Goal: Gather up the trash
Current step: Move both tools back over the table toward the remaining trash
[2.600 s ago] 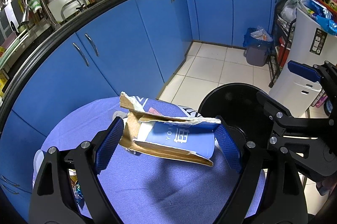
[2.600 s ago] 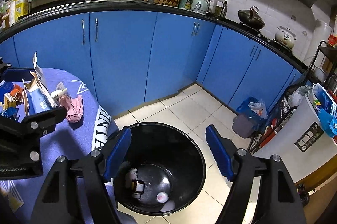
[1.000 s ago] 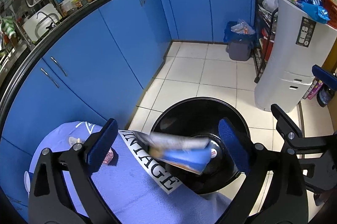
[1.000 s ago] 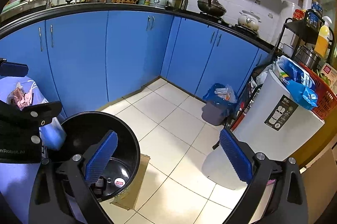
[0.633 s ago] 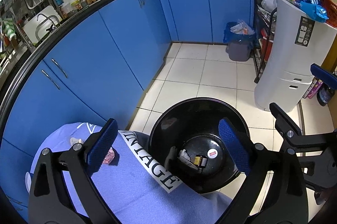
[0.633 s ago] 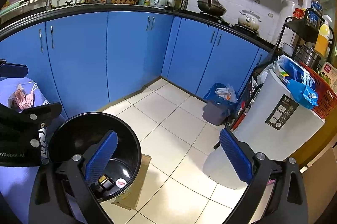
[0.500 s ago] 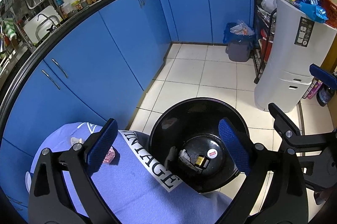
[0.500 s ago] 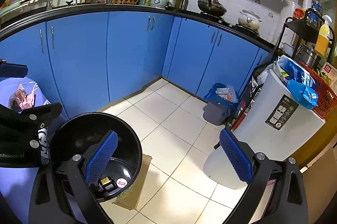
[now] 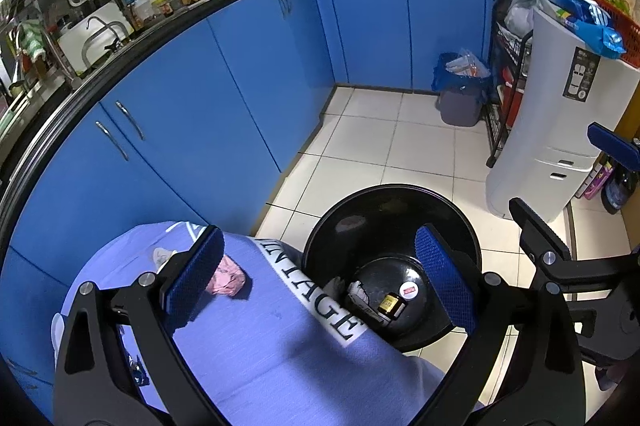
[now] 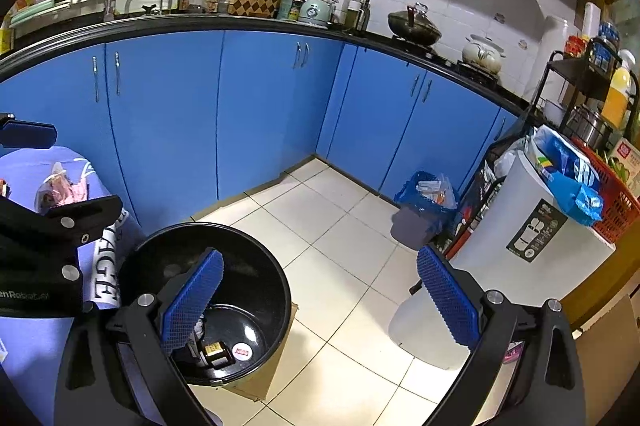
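**Both grippers empty and spread wide over the black bin**

The left gripper (image 9: 320, 274) hangs above the edge of the table, its blue-padded jaws spread wide with nothing between them. Below it, the black trash bin (image 9: 360, 202) stands on the tiled floor, touching the hanging edge of the purple tablecloth (image 9: 260, 338). In the left wrist view the bin fills the space from 12 to 3 o'clock of the gripper's gap. At the bin's bottom lie a crumpled carton (image 9: 360, 300), a small brown jar (image 9: 390, 304) and a round white lid (image 9: 407, 289), all close together and beside the gripper's right pad.

A crumpled pink wrapper (image 9: 228, 278) rests on the tablecloth just beside the left pad, at about 9 o'clock from the gap's centre. A scrap of pale paper (image 9: 162, 254) lies near it, farther toward the cabinets.

The right gripper (image 10: 320, 296) is also fully parted and holds nothing. In its own view the bin (image 10: 256, 258) sits at 9 o'clock, partly behind its left pad, with the jar (image 10: 214, 350) and the lid (image 10: 242, 350) visible inside. The pink wrapper (image 10: 70, 192) shows at far left on the cloth (image 10: 28, 346), well apart from this gripper. A white appliance (image 10: 520, 246) stands at 3 o'clock, and a small grey bin with a blue bag (image 10: 424, 210) lies at 1 o'clock against the blue cabinets (image 10: 260, 106).
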A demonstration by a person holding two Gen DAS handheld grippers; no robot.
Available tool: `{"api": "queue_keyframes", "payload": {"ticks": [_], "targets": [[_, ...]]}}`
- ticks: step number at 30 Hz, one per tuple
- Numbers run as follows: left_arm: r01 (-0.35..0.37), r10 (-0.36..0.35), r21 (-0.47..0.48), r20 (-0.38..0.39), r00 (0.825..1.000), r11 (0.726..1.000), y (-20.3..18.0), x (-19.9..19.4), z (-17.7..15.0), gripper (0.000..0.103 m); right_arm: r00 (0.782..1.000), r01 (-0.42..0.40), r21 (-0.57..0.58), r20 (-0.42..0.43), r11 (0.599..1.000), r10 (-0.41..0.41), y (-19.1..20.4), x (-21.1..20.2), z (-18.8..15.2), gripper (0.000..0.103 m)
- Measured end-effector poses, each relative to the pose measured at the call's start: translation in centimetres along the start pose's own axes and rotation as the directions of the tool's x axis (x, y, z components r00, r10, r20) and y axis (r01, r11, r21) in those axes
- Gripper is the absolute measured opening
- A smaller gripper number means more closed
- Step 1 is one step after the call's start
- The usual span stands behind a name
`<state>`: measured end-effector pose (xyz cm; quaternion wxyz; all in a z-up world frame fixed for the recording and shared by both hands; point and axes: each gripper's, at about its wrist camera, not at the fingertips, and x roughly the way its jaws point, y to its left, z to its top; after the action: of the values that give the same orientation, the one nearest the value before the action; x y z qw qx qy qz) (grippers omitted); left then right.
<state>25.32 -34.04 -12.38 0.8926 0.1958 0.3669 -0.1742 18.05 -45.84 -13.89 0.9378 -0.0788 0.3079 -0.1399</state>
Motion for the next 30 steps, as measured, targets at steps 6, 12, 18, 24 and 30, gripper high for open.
{"api": "queue_keyframes", "payload": {"ticks": [6, 12, 18, 24, 30], "targets": [[-0.003, 0.004, -0.033, 0.01, 1.0, 0.999, 2.0, -1.5, -1.0, 0.095, 0.999, -0.026, -0.031, 0.02, 0.999, 0.027, 1.7, -1.4, 0.7, 0.095], [-0.031, 0.032, -0.086, 0.007, 0.999, 0.996, 5.5, -3.0, -2.9, 0.095, 0.991, -0.136, -0.05, 0.009, 0.989, 0.137, 5.0, -2.4, 1.4, 0.095], [-0.085, 0.085, -0.168, -0.01, 0.996, 0.982, 10.7, -4.1, -5.6, 0.095, 0.971, -0.24, -0.078, -0.013, 0.968, 0.24, 10.0, -3.0, 2.2, 0.095], [-0.131, 0.118, -0.271, -0.065, 0.991, 0.954, 16.3, -4.3, -9.9, 0.095, 0.948, -0.319, -0.139, -0.042, 0.938, 0.316, 15.6, -3.1, 2.9, 0.095], [-0.18, 0.142, -0.346, -0.133, 0.981, 0.921, 20.0, -3.8, -14.6, 0.095, 0.931, -0.365, -0.19, -0.08, 0.911, 0.356, 20.2, -2.4, 3.0, 0.095]]}}
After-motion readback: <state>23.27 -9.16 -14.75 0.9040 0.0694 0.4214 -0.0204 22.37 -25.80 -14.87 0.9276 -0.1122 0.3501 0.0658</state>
